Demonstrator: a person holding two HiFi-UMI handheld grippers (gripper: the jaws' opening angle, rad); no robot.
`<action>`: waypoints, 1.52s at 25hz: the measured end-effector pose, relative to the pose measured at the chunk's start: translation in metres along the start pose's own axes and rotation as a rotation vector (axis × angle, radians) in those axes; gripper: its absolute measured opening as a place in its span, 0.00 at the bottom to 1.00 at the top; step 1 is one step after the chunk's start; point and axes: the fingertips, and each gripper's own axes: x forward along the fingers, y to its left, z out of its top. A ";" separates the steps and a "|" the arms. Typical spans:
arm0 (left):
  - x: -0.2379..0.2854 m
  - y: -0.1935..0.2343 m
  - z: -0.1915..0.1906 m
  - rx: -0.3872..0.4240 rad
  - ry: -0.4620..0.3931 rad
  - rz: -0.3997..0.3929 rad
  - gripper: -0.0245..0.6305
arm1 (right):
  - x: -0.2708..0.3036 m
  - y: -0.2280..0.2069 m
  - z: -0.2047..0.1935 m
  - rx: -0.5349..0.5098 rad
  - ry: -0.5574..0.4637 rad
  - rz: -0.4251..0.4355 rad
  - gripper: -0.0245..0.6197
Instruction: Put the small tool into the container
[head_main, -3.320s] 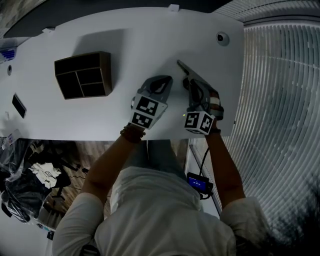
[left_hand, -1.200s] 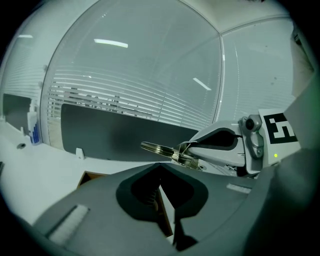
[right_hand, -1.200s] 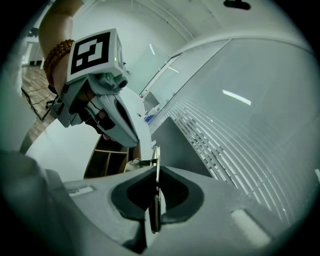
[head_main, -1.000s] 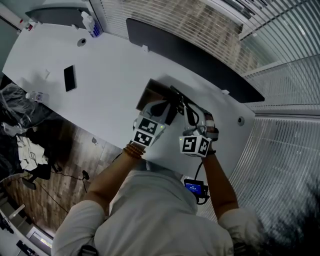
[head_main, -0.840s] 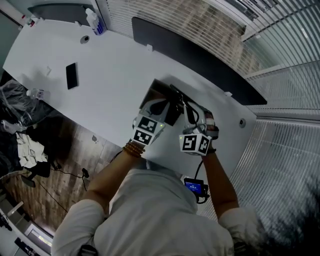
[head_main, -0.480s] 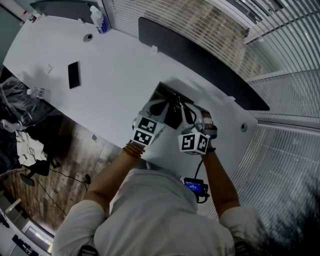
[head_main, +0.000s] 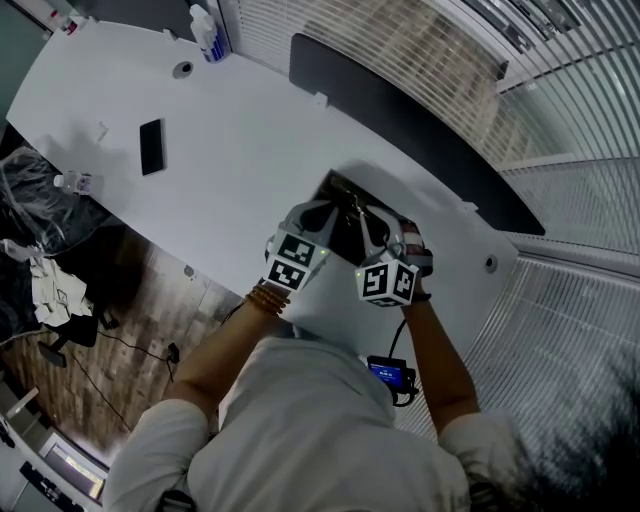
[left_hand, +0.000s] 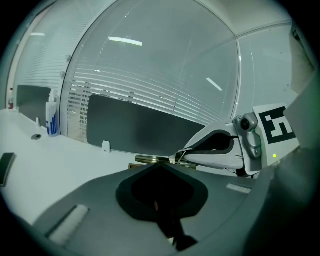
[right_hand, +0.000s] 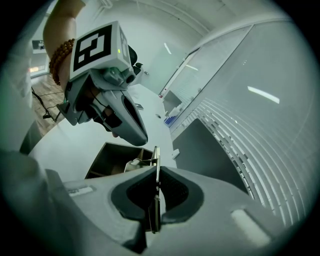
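Right tool (right_hand: 156, 172) is clamped shut on a thin metal piece (right_hand: 156, 157); the piece stands edge-on between the pads, free end sticking out forward, level with the rim of the dark divided box (right_hand: 111, 159). Left tool (left_hand: 159, 167) has its jaws together, nothing in them; it hangs just beside the right one, tip over the box. The box (head_main: 343, 203) sits on the white tabletop (head_main: 230, 150) near the far edge. Further left: phone (head_main: 152, 146), then a bottle (head_main: 205, 20). A dark panel (head_main: 420, 130) runs behind.
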 end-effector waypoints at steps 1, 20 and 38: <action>0.001 0.001 -0.001 -0.002 0.003 -0.001 0.04 | 0.003 0.001 0.000 -0.001 0.004 0.009 0.05; 0.020 0.021 -0.017 -0.027 0.083 -0.021 0.04 | 0.033 -0.001 -0.009 0.123 0.065 0.201 0.05; 0.030 0.016 -0.020 -0.022 0.118 -0.037 0.04 | 0.029 -0.003 -0.011 0.177 0.091 0.334 0.05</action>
